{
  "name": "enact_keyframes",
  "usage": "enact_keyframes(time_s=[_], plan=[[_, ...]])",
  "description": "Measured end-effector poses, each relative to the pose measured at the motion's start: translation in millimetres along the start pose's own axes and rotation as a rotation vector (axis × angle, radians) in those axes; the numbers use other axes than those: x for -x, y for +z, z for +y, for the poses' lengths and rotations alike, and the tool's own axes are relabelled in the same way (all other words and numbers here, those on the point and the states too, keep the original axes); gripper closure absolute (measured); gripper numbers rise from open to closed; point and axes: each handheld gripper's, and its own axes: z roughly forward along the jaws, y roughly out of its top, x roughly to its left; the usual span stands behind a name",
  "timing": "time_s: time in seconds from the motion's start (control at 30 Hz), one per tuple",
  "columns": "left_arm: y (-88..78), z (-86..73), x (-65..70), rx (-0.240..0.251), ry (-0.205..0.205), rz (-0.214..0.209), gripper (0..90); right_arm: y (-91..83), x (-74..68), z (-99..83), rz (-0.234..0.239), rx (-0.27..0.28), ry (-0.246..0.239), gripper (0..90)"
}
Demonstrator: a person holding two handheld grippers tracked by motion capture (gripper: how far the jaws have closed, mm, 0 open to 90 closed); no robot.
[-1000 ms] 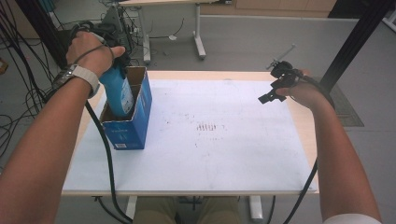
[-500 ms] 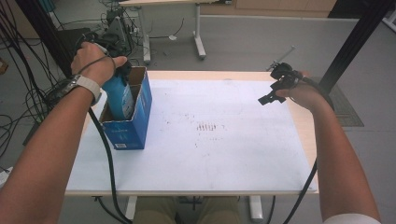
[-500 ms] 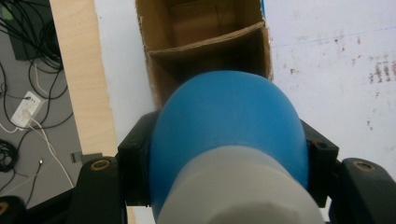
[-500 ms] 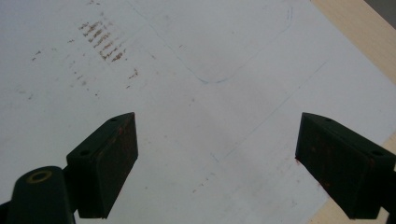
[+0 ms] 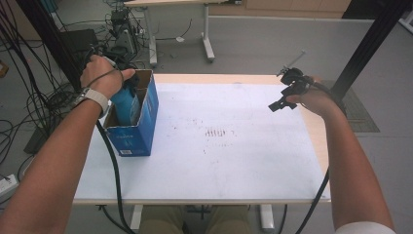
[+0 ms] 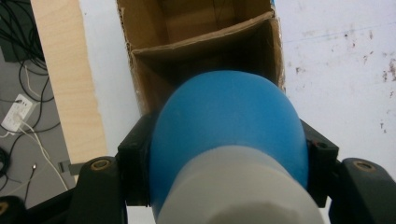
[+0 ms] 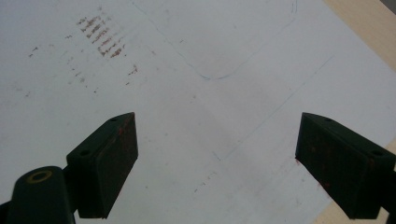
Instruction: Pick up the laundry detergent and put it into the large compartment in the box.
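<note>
Left gripper view showed the left gripper (image 6: 229, 154) clamped on a blue bottle (image 6: 229, 121), one black jaw pressed to each flank, its far end poised over the near compartment of an open cardboard box (image 6: 205, 42). From the high view, the box (image 5: 134, 119) stood at the desk (image 5: 234, 165) left edge, while the right gripper (image 5: 287, 95), jaws spread and holding nothing, hovered above the far right corner.

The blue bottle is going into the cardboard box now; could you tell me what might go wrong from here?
The blue bottle hangs over the cardboard divider inside the box, so it may catch on that edge instead of dropping into a compartment. The box stands near the table's left edge and nothing steadies it; the right gripper is open, far across the table, so a push might shift it.
</note>
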Motion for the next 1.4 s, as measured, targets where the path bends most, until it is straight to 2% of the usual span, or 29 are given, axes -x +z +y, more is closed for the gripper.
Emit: enact_keyframes(time_s=[0.23, 0.67, 0.73, 0.87, 1.03, 1.1, 1.17, 1.4], plan=[[7.9, -1.4, 2.1, 0.004, 0.018, 0.005, 37.3, 2.7, 0.1, -1.2, 0.003, 0.003, 0.001, 13.2], [26.2, -3.7, 4.6, 0.012, 0.024, 0.009, 37.3, 4.9, 3.6, -7.7, 0.007, -0.001, 0.015, 13.2], [29.7, -1.5, 5.8, -0.004, 0.026, 0.011, 37.3, 5.3, 3.7, -7.7, 0.008, 0.000, 0.014, 13.2], [35.2, -3.9, 4.9, 0.010, 0.032, 0.003, 37.3, 8.1, 3.7, -7.7, 0.013, -0.002, 0.018, 13.2], [41.2, -1.0, 5.5, -0.011, 0.038, 0.003, 37.3, 10.6, 4.4, -8.4, 0.013, -0.006, 0.017, 13.2], [42.5, -2.8, 5.4, 0.003, 0.038, 0.003, 37.3, 10.9, 4.6, -8.4, 0.014, -0.009, 0.017, 13.2], [44.9, 0.3, 6.1, -0.015, 0.041, 0.008, 37.2, 10.7, 4.9, -9.9, 0.016, -0.005, 0.021, 13.3], [52.9, -0.7, 5.0, -0.016, 0.043, 0.001, 37.2, 10.8, 5.9, -12.5, 0.014, -0.008, 0.028, 13.2]])
